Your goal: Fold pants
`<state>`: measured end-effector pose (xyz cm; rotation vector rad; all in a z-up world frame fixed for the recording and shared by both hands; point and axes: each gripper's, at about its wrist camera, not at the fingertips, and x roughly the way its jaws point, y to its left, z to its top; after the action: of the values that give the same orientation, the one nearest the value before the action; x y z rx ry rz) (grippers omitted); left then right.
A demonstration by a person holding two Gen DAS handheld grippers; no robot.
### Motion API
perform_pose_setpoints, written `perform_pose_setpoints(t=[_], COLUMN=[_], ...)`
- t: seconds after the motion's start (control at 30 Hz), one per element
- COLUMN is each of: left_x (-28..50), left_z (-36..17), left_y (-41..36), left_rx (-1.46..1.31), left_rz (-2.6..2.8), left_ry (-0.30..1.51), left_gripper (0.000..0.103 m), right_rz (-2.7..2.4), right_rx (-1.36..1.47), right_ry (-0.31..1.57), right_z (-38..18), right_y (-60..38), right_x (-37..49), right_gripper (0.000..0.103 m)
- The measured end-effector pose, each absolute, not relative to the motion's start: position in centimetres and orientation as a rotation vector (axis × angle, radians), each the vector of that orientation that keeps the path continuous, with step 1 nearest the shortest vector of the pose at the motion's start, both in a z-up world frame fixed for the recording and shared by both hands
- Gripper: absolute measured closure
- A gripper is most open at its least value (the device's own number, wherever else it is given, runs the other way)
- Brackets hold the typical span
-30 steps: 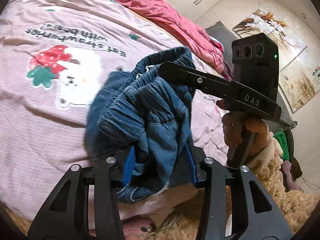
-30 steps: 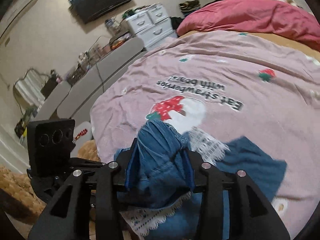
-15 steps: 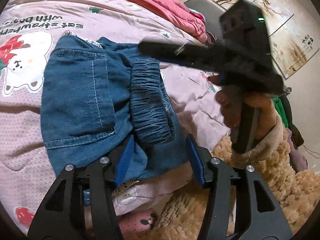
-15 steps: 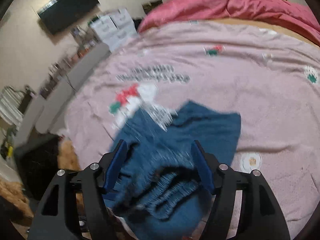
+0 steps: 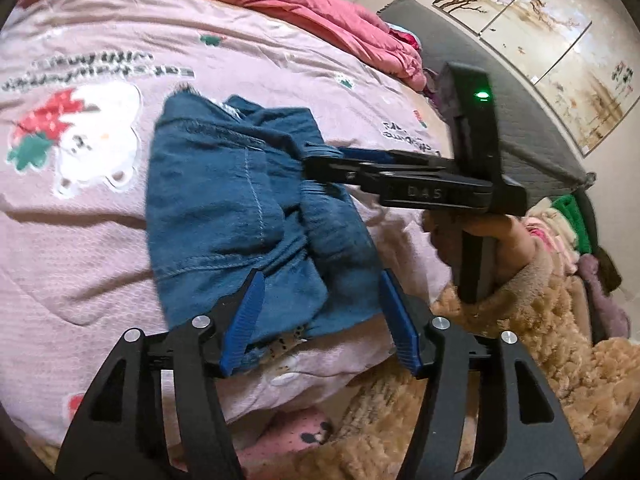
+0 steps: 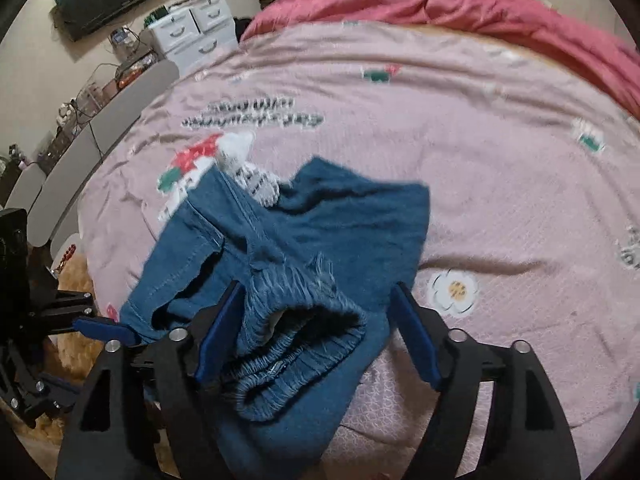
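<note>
Left gripper (image 5: pixel 320 320): jaws stood wide apart, blue pads either side of the near hem of the pants (image 5: pixel 248 216), gripping nothing.
Right gripper (image 6: pixel 316 332): jaws likewise spread wide, straddling the gathered elastic waistband (image 6: pixel 296 344); no cloth pinched between the pads.
Right gripper from the left camera (image 5: pixel 320 160): it reached in from the right over the waistband edge, held by a hand (image 5: pixel 480 236) in a fuzzy tan sleeve.
Pants: folded blue denim lay on the pink bedspread (image 5: pixel 72 248) near its front edge; a pocket seam faced up, and a white lace trim (image 6: pixel 256 180) showed at the far edge.
Bedspread edge: it dropped off just under the left gripper, toward a tan plush fabric (image 5: pixel 560 360).
Open room: bare bedspread stretched beyond and right of the pants.
Far edge: a rumpled red quilt (image 6: pixel 460 0) bordered the bedspread.
</note>
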<state>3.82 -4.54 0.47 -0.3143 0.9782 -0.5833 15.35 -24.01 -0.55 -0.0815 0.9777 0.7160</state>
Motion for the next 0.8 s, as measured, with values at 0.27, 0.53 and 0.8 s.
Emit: perform_pose_setpoints(t=[0.27, 0.53, 0.8], left_x=[4.6, 6.1, 7.5], left_z=[1.4, 1.9, 1.9], left_y=[-3.5, -2.1, -1.3], left_rx=[-0.235, -0.193, -0.165], left_rz=[-0.482, -0.414, -0.382], left_ry=[0.956, 0.952, 0.959], left_gripper=[0.042, 0.035, 0.026], right_rz=[0.672, 0.642, 0.768], right_rx=[-0.031, 0.003, -0.013], right_ry=[0.85, 0.772, 0.763], right_z=[2.8, 4.3, 4.6], right_y=[-25.8, -27.2, -25.6], right_x=[12.9, 9.6, 5.0], right_gripper=[0.019, 0.018, 0.018])
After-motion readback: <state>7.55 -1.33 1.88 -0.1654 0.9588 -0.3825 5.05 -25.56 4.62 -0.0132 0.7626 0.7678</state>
